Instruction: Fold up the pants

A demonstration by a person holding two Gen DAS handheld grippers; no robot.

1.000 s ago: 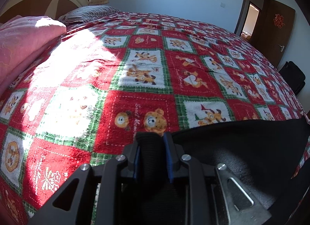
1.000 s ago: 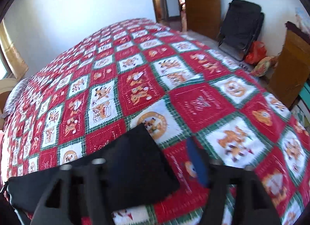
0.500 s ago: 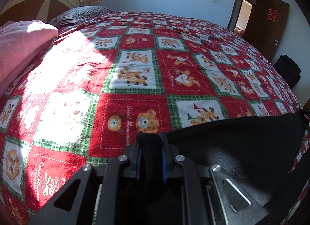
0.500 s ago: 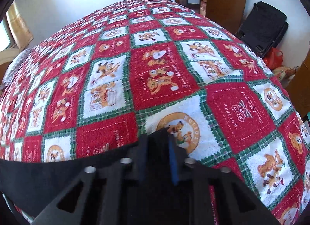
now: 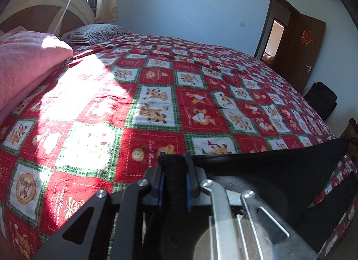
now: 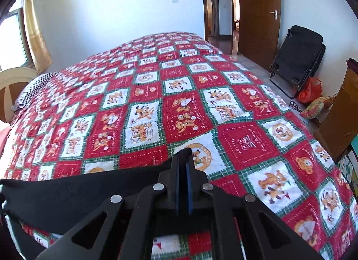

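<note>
The black pants point(image 5: 279, 170) hang stretched between my two grippers above the near edge of the bed. My left gripper point(image 5: 173, 159) is shut on a thick bunched corner of the pants. In the right wrist view the pants point(image 6: 78, 190) run off to the left. My right gripper point(image 6: 184, 154) is shut on their other corner, with a small tip of cloth showing past the blue pads. The lower part of the pants is hidden below both views.
The bed is covered by a red, white and green patchwork blanket point(image 5: 156, 103) point(image 6: 179, 103). A pink quilt point(image 5: 24, 63) and a striped pillow point(image 5: 96, 33) lie by the headboard. A black folding chair point(image 6: 297, 58), bags and a brown cabinet point(image 6: 340, 112) stand right of the bed.
My right gripper, open a second ago, has shut on a corner of the pants. Both grippers have risen, and the cloth is now taut between them.
</note>
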